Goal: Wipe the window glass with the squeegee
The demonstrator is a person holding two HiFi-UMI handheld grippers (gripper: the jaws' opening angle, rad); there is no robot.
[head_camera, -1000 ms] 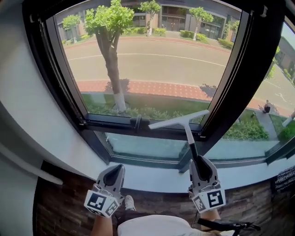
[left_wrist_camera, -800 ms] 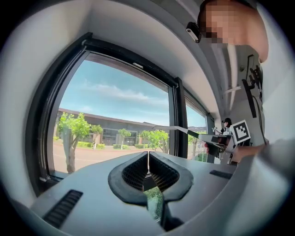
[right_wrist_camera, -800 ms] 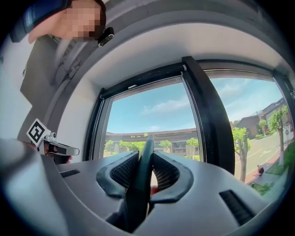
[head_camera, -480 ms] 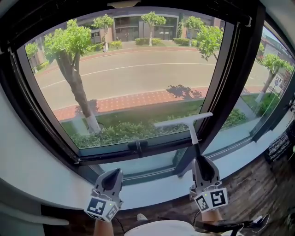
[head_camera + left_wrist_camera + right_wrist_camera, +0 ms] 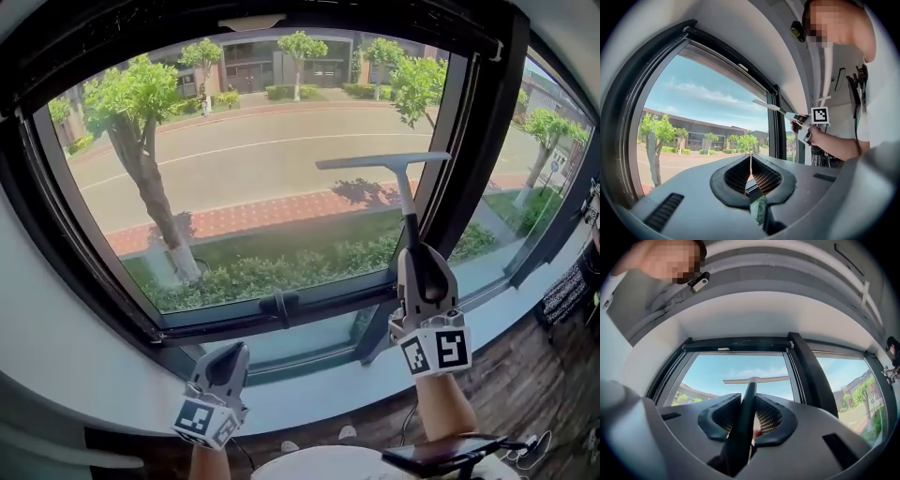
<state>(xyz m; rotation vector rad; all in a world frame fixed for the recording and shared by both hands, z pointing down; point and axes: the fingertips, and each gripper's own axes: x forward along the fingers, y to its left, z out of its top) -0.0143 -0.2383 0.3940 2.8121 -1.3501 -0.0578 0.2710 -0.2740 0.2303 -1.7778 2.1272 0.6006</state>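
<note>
The right gripper (image 5: 415, 251) stands at the right of centre in the head view, raised in front of the window glass (image 5: 253, 178). Its fingers (image 5: 723, 417) are clenched on the dark handle of the squeegee (image 5: 397, 162), which runs up between them in the right gripper view. The handle rises to a pale, straight blade that lies roughly level across the upper right part of the pane, close beside the dark upright of the window frame (image 5: 464, 178). Whether the blade touches the glass cannot be told.

The left gripper (image 5: 236, 349) hangs low at the lower left of the head view, before the white sill (image 5: 309, 398) and well apart from the squeegee. In the left gripper view its fingers (image 5: 735, 176) are pressed together with only a thin seam between them, and they hold nothing. That view also shows the right gripper (image 5: 802, 126) at the right of the frame, with the squeegee (image 5: 765, 105) reaching from it toward the glass.

A dark window handle (image 5: 281, 305) sits on the lower frame rail, at the centre of the head view.
</note>
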